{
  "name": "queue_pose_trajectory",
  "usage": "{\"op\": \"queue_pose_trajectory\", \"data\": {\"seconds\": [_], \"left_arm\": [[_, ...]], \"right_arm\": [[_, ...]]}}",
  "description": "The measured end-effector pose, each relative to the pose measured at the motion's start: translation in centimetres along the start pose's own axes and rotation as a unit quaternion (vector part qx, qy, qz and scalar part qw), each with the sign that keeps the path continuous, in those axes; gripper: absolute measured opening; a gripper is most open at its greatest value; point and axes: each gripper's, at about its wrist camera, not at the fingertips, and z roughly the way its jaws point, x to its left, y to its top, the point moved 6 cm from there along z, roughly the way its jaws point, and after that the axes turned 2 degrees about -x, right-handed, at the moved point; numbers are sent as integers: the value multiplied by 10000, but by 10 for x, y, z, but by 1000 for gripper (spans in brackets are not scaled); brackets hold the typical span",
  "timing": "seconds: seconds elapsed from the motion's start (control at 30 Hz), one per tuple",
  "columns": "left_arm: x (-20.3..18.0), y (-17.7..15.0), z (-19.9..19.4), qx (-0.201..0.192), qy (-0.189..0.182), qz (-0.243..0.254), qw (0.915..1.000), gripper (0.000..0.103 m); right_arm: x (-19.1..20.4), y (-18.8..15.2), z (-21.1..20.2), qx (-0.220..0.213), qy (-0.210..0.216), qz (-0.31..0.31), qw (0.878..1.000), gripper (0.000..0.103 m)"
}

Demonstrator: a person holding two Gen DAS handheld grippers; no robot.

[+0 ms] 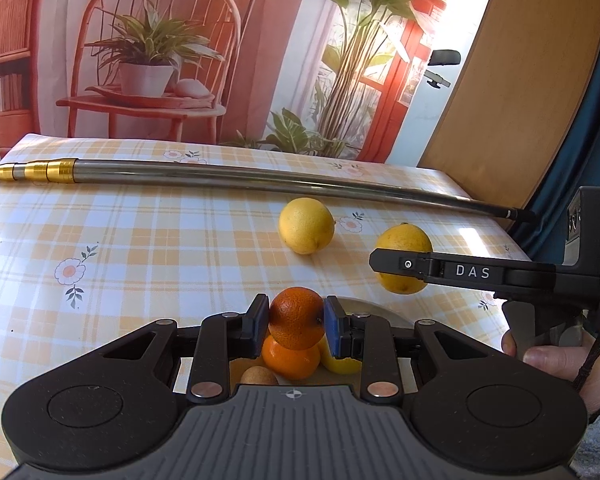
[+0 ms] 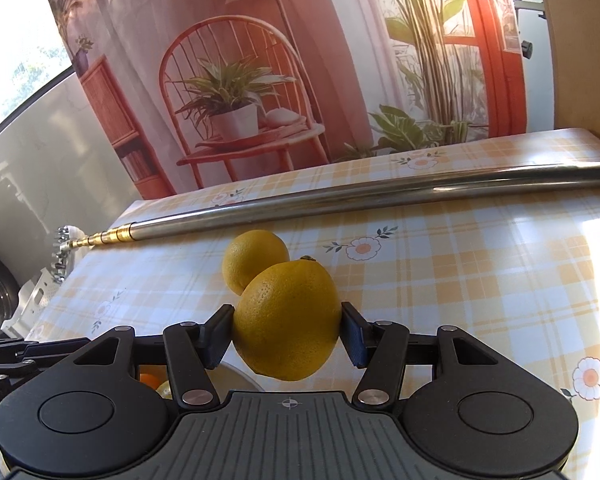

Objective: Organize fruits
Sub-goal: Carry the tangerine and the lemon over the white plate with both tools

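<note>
The left gripper (image 1: pixel 296 326) and its tangerine (image 1: pixel 296 318) cover most of the plate (image 1: pixel 374 307) and the fruit on it, so the brown piece (image 1: pixel 259 376) cannot be identified. The metal pole (image 1: pixel 236 176) runs off the left edge. In the right wrist view, the held lemon (image 2: pixel 287 322) hides part of the second lemon (image 2: pixel 252 258).

The left gripper (image 1: pixel 296 322) sits level, its blue pads pinched on a tangerine (image 1: pixel 297 318). At its three o'clock, the right gripper (image 2: pixel 287 322) is held sideways by a hand (image 1: pixel 556 364) on the trigger, fingers clamped around a lemon (image 2: pixel 287 320).
</note>
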Motion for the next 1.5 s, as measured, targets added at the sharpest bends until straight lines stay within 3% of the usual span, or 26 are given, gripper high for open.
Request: {"op": "queue_pose_trajectory", "data": {"seconds": [0.5, 1.1, 1.17, 1.5], "left_arm": [[-13, -26, -16, 217, 3, 131, 9997, 31], [-25, -41, -22, 413, -6, 399, 9984, 31], [-24, -40, -25, 350, -7, 386, 9986, 25], [-19, -43, -31, 321, -11, 206, 9993, 24]], "right_arm": [[20, -31, -45, 47, 51, -155, 9999, 52], [44, -58, -56, 265, 259, -336, 9987, 52], [49, -61, -56, 292, 304, -395, 9983, 52], [70, -73, -55, 444, 444, -651, 9959, 52]]}}
